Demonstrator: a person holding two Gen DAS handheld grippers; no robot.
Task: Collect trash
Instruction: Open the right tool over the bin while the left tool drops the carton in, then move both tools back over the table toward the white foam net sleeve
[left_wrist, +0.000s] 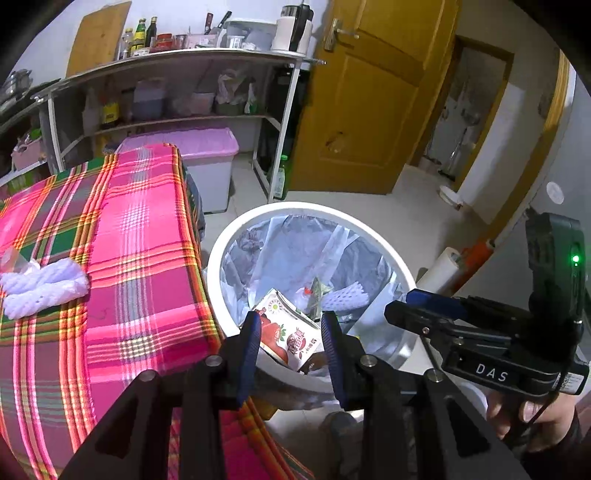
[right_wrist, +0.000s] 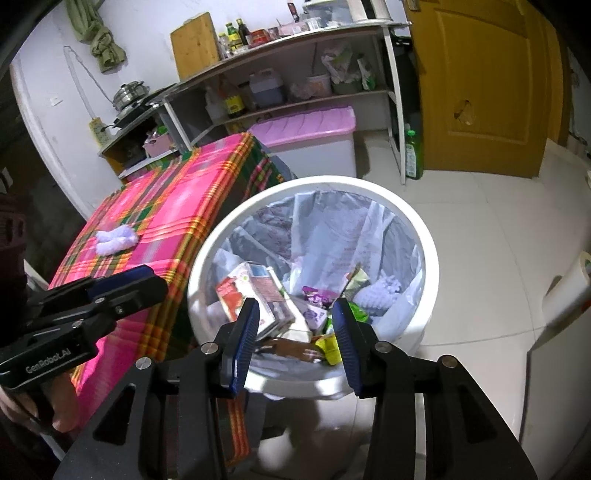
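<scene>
A white bin (left_wrist: 229, 236) (right_wrist: 424, 236) with a clear liner stands on the floor against the table. In it lie a red strawberry carton (left_wrist: 284, 332) (right_wrist: 236, 295), a white foam net (left_wrist: 345, 297) (right_wrist: 380, 291) and several wrappers. My left gripper (left_wrist: 291, 332) (right_wrist: 147, 282) hangs open over the bin's near rim, nothing between its fingers. My right gripper (right_wrist: 297, 325) (left_wrist: 399, 304) is open above the bin too, and empty. Another white foam net (left_wrist: 40, 288) (right_wrist: 116, 240) rests on the pink plaid tablecloth (left_wrist: 140, 229) (right_wrist: 177, 199).
Behind the table are a metal shelf rack (left_wrist: 177, 59) (right_wrist: 295, 37) with bottles and a pink-lidded storage box (left_wrist: 207, 147) (right_wrist: 306, 125). A yellow door (left_wrist: 369, 110) (right_wrist: 480, 92) and a green bottle (right_wrist: 413, 155) lie beyond the bin. A paper roll (left_wrist: 439, 273) leans at the right.
</scene>
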